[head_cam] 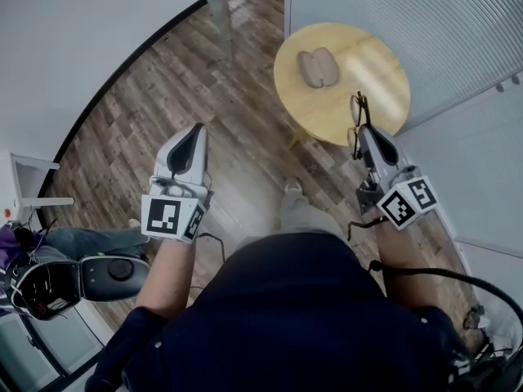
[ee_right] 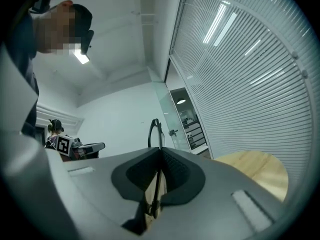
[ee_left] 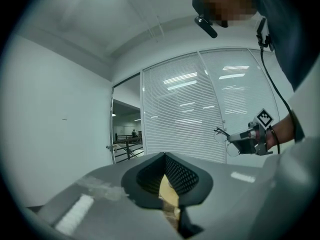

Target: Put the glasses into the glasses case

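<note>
A round wooden table (head_cam: 359, 72) stands ahead of me in the head view, with the open grey glasses case (head_cam: 317, 67) lying on its left part. My right gripper (head_cam: 360, 131) is at the table's near edge, shut on the dark-framed glasses (head_cam: 357, 111), which stick up past its tips. In the right gripper view a temple runs between the pads and the frame (ee_right: 155, 133) rises above them. My left gripper (head_cam: 193, 134) hovers over the wooden floor left of the table, jaws together and empty. From the left gripper view I see the right gripper (ee_left: 239, 140) carrying the glasses (ee_left: 220, 134).
White slatted blinds (head_cam: 409, 11) line the wall behind and right of the table. A metal post (head_cam: 219, 6) stands at the back. At the lower left are a grey device (head_cam: 110, 274) and a person's legs in jeans (head_cam: 82, 240). My own foot (head_cam: 292, 189) is near the table.
</note>
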`<state>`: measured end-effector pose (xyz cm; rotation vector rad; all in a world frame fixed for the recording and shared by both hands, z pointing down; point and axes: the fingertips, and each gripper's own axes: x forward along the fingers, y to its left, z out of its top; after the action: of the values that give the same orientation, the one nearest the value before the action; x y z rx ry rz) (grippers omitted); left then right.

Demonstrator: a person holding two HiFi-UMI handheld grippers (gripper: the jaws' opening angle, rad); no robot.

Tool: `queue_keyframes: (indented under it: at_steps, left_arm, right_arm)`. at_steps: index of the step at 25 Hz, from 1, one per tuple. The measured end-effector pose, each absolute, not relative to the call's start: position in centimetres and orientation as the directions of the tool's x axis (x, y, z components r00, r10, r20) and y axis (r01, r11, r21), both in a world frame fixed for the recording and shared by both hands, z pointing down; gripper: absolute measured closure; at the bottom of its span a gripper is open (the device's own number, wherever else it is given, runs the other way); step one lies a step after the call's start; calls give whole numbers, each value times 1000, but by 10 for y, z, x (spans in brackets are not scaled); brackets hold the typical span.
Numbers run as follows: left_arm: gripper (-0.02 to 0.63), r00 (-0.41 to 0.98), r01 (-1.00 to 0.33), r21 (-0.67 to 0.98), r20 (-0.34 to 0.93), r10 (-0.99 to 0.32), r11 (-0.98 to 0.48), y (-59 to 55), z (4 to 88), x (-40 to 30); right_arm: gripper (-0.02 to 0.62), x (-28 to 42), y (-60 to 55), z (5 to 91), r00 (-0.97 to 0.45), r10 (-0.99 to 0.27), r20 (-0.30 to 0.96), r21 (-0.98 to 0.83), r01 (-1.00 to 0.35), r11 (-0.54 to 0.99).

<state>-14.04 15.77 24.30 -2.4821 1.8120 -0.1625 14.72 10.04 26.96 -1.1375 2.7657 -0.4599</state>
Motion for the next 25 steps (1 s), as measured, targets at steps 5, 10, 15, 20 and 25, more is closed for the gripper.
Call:
queue_keyframes:
  at_steps: [5, 10, 15, 20, 25]
  left_arm:
    - [604, 281, -945, -157, 49, -958, -286, 106, 229, -136]
    - [604, 254, -948, -188, 35, -967, -256, 72, 223, -132]
    - [604, 213, -962, -166, 31, -976, -216, 40, 238, -138]
    - [604, 228, -963, -137, 54, -972, -234, 20, 258, -136]
    - [604, 237, -960, -134, 71, -969, -244, -6, 268, -153]
  right_arm:
    - [573, 146, 39, 270, -729, -684, -19, -340, -639, 690]
    - [572, 144, -7, 281, -746, -665, -20, -361, -615, 701]
    - [573, 141, -48, 283, -769, -639, -16, -344, -595, 726]
    - [572, 131, -74, 291, -770, -638, 10, -343, -602, 721]
    - [572, 122, -94, 305, -760, -648, 53, -354, -621, 699]
